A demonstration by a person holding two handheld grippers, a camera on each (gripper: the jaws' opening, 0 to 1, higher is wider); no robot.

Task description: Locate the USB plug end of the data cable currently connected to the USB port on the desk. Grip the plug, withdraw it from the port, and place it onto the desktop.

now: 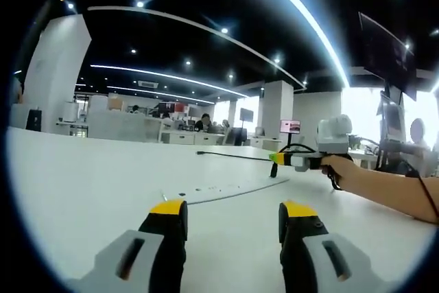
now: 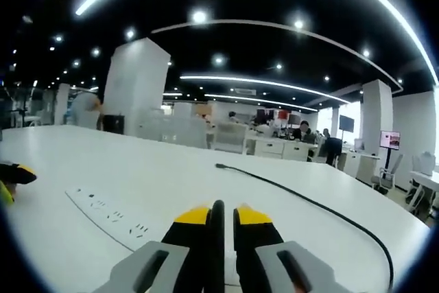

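Observation:
My right gripper (image 2: 219,216) is shut on a narrow black piece, apparently the USB plug (image 2: 218,228) of the data cable. In the left gripper view the right gripper (image 1: 276,160) hovers just above the white desk (image 1: 89,183), held by a hand, with the dark plug (image 1: 274,169) hanging under its tips. The black cable (image 2: 309,204) lies across the desk from a far end ahead and curves off to the right; the cable (image 1: 233,156) also runs leftward from the right gripper. My left gripper (image 1: 233,211) is open and holds nothing. Its yellow tips (image 2: 10,178) show at the left edge.
A flush white socket strip (image 1: 226,189) is set into the desk just ahead of my left jaws; the same strip (image 2: 110,214) lies left of my right jaws. The person's forearm (image 1: 391,193) reaches in from the right. Office desks, monitors and seated people stand far behind.

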